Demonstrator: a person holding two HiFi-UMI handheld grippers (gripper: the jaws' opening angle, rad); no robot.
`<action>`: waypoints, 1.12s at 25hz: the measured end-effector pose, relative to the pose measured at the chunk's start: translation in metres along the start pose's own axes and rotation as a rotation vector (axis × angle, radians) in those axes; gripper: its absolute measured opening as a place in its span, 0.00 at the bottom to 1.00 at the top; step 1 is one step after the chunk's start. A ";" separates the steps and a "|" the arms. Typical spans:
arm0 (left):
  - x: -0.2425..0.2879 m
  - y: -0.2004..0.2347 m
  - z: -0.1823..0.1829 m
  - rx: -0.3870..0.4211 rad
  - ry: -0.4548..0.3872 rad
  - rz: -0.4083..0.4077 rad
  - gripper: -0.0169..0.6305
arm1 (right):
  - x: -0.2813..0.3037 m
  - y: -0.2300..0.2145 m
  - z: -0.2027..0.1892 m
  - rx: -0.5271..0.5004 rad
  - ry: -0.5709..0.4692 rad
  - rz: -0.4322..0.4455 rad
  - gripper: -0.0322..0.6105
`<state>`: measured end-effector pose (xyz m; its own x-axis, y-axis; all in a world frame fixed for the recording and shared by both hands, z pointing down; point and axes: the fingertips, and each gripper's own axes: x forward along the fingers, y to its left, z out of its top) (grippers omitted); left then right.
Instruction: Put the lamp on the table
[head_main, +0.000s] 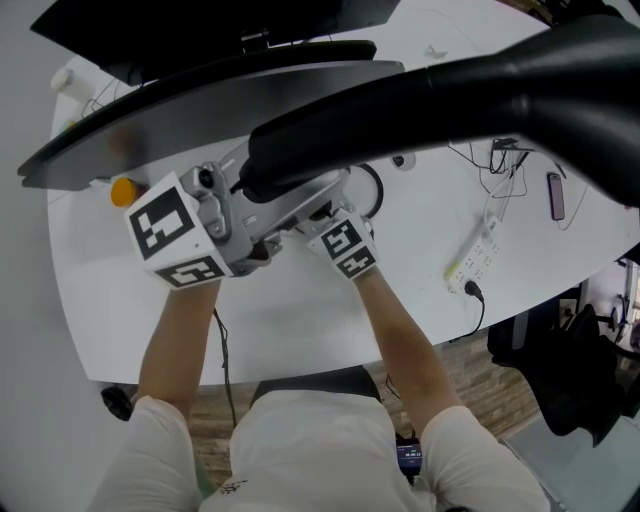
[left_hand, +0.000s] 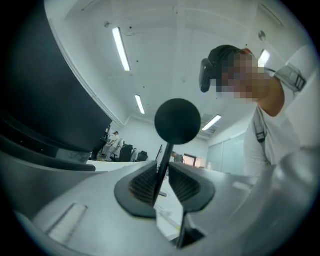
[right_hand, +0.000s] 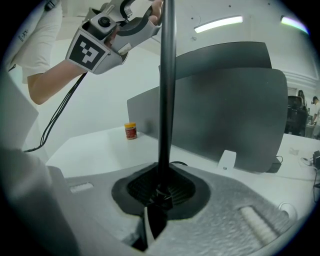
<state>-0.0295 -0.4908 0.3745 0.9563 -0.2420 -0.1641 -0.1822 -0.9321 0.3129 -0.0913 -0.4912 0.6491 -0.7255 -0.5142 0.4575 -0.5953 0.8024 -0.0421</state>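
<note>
Person's right gripper (right_hand: 160, 192) is clamping the lamp (right_hand: 166, 90) by its pole, low down, probably bearing the weight. The left gripper (left_hand: 162, 182), higher up, is keeping jaws slightly apart around the ball-tipped rod (left_hand: 176, 125), likely steadying the lamp over the table (head_main: 300, 310).

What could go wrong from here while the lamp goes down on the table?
1. The left gripper has only a thin ball-tipped rod between its pads, seemingly loose. The right gripper, clamped on the lamp pole, may then bear the lamp alone, and it could tip.
2. The monitor stands close behind the pole, so the lamp's bulky black top might strike it.
</note>
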 end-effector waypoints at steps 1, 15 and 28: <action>-0.002 0.001 0.000 -0.001 -0.001 0.002 0.13 | 0.001 0.000 0.000 0.000 0.001 -0.001 0.12; -0.016 0.003 -0.002 -0.006 -0.025 0.033 0.14 | 0.005 0.002 -0.005 -0.011 -0.007 -0.025 0.12; -0.019 0.005 -0.002 0.019 -0.038 0.075 0.14 | 0.007 0.003 -0.007 -0.034 0.015 -0.046 0.13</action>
<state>-0.0481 -0.4907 0.3814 0.9305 -0.3208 -0.1768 -0.2574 -0.9160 0.3077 -0.0959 -0.4904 0.6589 -0.6922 -0.5464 0.4716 -0.6155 0.7881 0.0096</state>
